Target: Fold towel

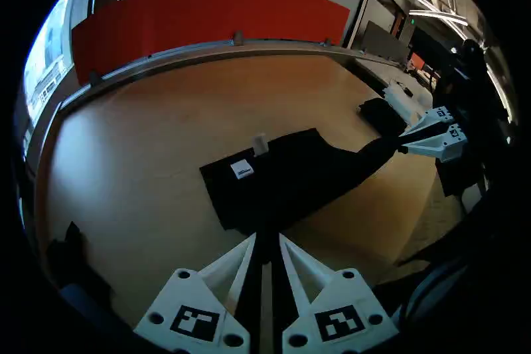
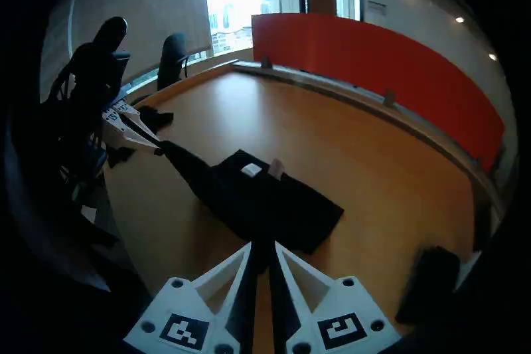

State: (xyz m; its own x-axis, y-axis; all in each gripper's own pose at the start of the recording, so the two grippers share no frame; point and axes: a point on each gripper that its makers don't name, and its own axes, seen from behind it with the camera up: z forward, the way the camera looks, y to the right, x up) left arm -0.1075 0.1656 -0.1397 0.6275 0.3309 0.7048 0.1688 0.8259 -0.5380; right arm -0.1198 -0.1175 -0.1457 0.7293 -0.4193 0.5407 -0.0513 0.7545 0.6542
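- black fabric towel (image 1: 292,181) lies mid-table on the light brown wooden table (image 1: 146,155); main part flat, one corner drawn out into a taut strip toward 3 o'clock in the left gripper view.
- left gripper (image 1: 267,244), 6 o'clock in its own view: white fingers closed together, with the towel's near edge pinched between them.
- right gripper (image 1: 402,149), 3 o'clock in that same view: fingers together on the end of the stretched strip, held off the table surface.
- right gripper view: right gripper (image 2: 264,248) at 6 o'clock, fingers pressed together with black cloth between them; left gripper (image 2: 159,149) at 9 o'clock, nipping the far strip end.
- small white square tag (image 1: 241,169) sits on the towel's top face; pale upright tab (image 1: 260,143) stands just beside it, at the far edge.
- red partition panel (image 1: 212,12) runs along the table's far side, 12 o'clock in the left gripper view.
- black office chairs (image 2: 106,55) at 10 o'clock in the right gripper view, near a bright window (image 2: 239,8).
- dark flat object (image 2: 430,281) on the table at 4 o'clock, well apart from the towel; can't tell what it is.
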